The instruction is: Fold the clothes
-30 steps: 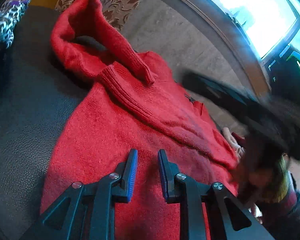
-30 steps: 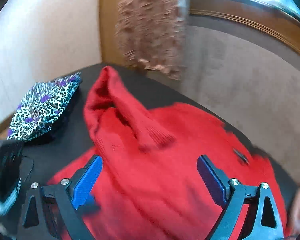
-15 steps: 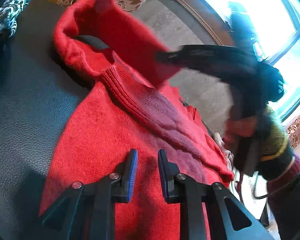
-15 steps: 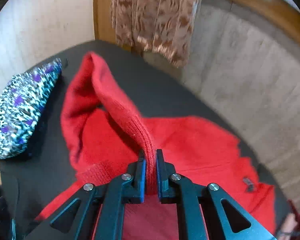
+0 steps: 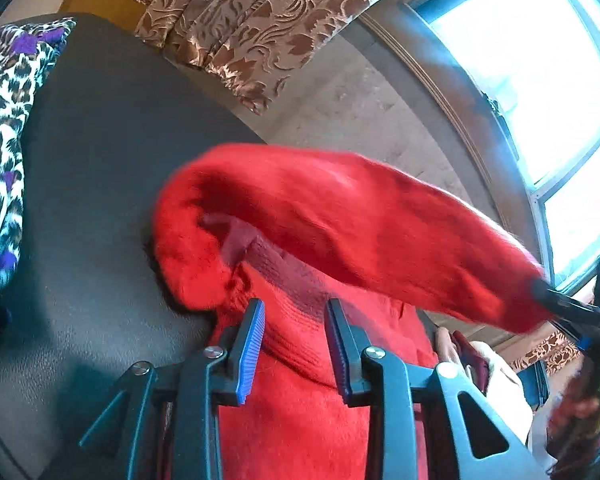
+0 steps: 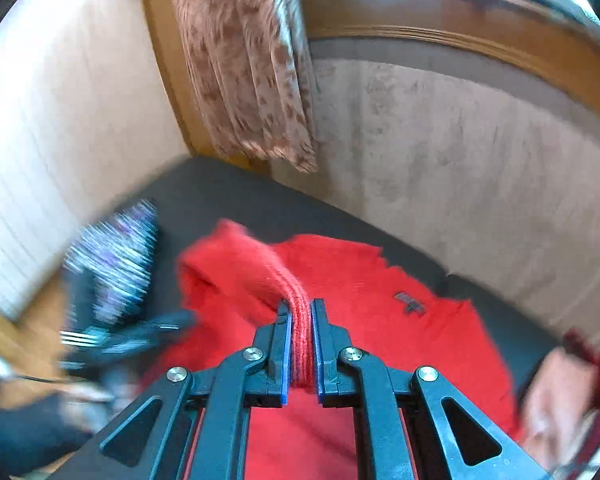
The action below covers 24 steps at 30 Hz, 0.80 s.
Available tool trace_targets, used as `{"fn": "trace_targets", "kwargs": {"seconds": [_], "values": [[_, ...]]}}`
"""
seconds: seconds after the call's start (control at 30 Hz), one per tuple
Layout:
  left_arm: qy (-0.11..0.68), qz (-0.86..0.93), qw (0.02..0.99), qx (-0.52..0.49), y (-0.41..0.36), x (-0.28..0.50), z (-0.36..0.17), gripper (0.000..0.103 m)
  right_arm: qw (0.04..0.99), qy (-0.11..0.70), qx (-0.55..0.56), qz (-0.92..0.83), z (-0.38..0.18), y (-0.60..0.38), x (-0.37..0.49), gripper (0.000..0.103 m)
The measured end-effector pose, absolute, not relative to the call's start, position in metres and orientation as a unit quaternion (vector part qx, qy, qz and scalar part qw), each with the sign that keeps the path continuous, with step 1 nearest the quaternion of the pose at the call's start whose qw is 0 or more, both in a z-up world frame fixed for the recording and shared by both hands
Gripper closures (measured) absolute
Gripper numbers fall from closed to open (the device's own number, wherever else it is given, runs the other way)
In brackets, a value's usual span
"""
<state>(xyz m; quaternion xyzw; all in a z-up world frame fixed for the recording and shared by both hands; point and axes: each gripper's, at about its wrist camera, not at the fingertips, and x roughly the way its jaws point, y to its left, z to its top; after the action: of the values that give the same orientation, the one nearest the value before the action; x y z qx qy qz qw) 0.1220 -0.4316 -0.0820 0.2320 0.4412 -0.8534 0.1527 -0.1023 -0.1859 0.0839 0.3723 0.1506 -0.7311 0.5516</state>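
Left hand-held gripper [image 5: 294, 346], right hand-held gripper [image 6: 301, 346]: black angular frames, silver screws, blue ribbed pads [image 5: 251, 350]

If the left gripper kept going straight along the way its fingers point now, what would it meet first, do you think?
Most likely the red knitted sweater: the open left gripper points at its ribbed band just ahead, with the lifted sleeve crossing above. Depth is unclear, so it may already brush the knit.
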Motion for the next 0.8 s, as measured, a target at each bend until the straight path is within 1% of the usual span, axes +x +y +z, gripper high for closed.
{"fn": "trace_targets", "kwargs": {"seconds": [0.03, 0.13, 0.27, 0.3, 0.4, 0.43, 0.47, 0.5, 0.53, 0.57, 0.6, 0.7, 0.77, 0.8], "values": [[0.440, -0.854, 0.151, 0.235, -0.431, 0.123, -0.082, 0.073, 0.571, 0.114, 0.379, -0.720, 0.093, -0.172, -0.103, 0.094], [0.436, -0.854, 0.146, 0.243, -0.431, 0.126, -0.084, 0.073, 0.569, 0.059, 0.389, -0.722, 0.100, -0.140, -0.118, 0.094], [0.438, -0.852, 0.137, 0.254, -0.429, 0.128, -0.088, 0.073, 0.496, -0.011, 0.440, -0.749, 0.061, -0.095, -0.169, 0.094], [0.441, -0.850, 0.135, 0.256, -0.429, 0.127, -0.090, 0.073, 0.472, -0.018, 0.454, -0.755, 0.049, -0.085, -0.181, 0.089], [0.442, -0.847, 0.141, 0.260, -0.430, 0.125, -0.096, 0.073, 0.434, -0.039, 0.496, -0.751, 0.000, -0.065, -0.199, 0.089], [0.437, -0.847, 0.145, 0.264, -0.430, 0.124, -0.099, 0.073, 0.440, -0.048, 0.500, -0.744, -0.012, -0.060, -0.195, 0.089], [0.432, -0.847, 0.149, 0.270, -0.428, 0.124, -0.103, 0.073, 0.449, -0.056, 0.501, -0.738, -0.019, -0.056, -0.189, 0.086], [0.431, -0.846, 0.150, 0.275, -0.425, 0.126, -0.106, 0.073, 0.459, -0.066, 0.503, -0.729, -0.025, -0.053, -0.183, 0.073], [0.431, -0.845, 0.150, 0.278, -0.423, 0.126, -0.111, 0.074, 0.467, -0.071, 0.507, -0.721, -0.036, -0.053, -0.173, 0.063], [0.428, -0.848, 0.151, 0.274, -0.420, 0.129, -0.113, 0.073, 0.469, -0.064, 0.504, -0.723, -0.041, -0.052, -0.164, 0.046], [0.422, -0.852, 0.155, 0.269, -0.417, 0.130, -0.113, 0.072, 0.471, -0.057, 0.500, -0.725, -0.046, -0.052, -0.156, 0.042], [0.409, -0.856, 0.159, 0.274, -0.413, 0.131, -0.114, 0.072, 0.480, -0.041, 0.480, -0.733, -0.059, -0.061, -0.136, 0.042], [0.415, -0.855, 0.155, 0.270, -0.415, 0.132, -0.117, 0.072, 0.483, -0.030, 0.468, -0.739, -0.065, -0.067, -0.127, 0.042], [0.419, -0.854, 0.153, 0.267, -0.416, 0.134, -0.118, 0.072, 0.480, -0.024, 0.468, -0.742, -0.069, -0.072, -0.126, 0.040]]}}
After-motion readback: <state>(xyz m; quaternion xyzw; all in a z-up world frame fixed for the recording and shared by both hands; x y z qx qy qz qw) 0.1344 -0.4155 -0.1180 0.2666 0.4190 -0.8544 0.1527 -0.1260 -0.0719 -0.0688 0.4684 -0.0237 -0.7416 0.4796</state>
